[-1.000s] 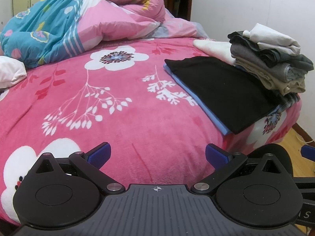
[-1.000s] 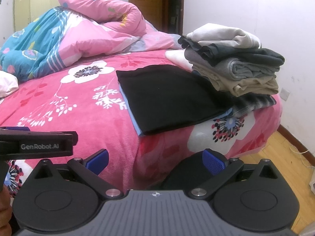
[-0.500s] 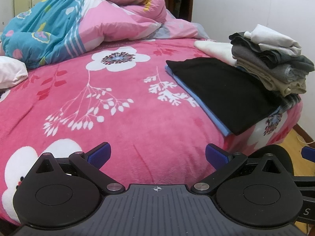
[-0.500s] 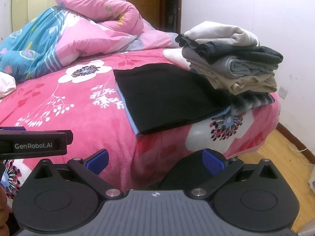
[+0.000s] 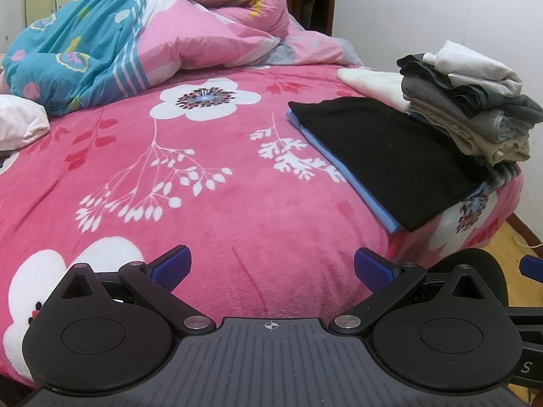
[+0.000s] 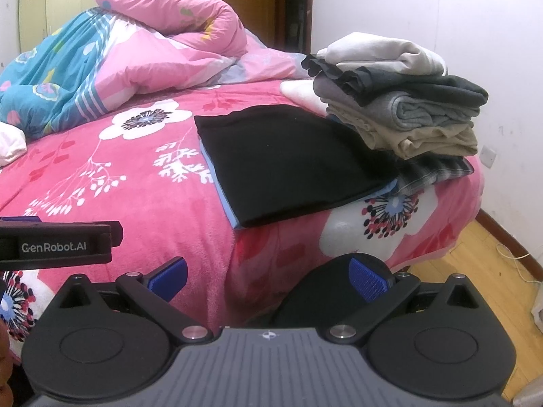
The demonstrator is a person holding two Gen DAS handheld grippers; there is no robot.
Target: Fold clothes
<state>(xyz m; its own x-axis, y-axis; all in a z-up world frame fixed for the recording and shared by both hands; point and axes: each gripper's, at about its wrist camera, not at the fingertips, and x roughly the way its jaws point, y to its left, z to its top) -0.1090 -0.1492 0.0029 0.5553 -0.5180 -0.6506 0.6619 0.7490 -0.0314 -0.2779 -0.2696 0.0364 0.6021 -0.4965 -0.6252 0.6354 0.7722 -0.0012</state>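
A folded black garment lies flat on a folded light-blue one near the bed's right corner. Behind it rises a stack of folded clothes, with white on top and grey and beige below. A cream garment lies further back. My left gripper hangs open over the near edge of the pink floral bedspread, holding nothing. My right gripper is open too, empty, at the bed's near side, short of the black garment.
A bunched pink and blue quilt fills the back of the bed, with a white pillow at the left. A white wall, a wooden door and a wooden floor lie to the right. The left gripper's body shows in the right view.
Both views have shifted slightly, the bed and clothes drifting a little in frame. Both grippers stay open and empty; the clothes have not moved.
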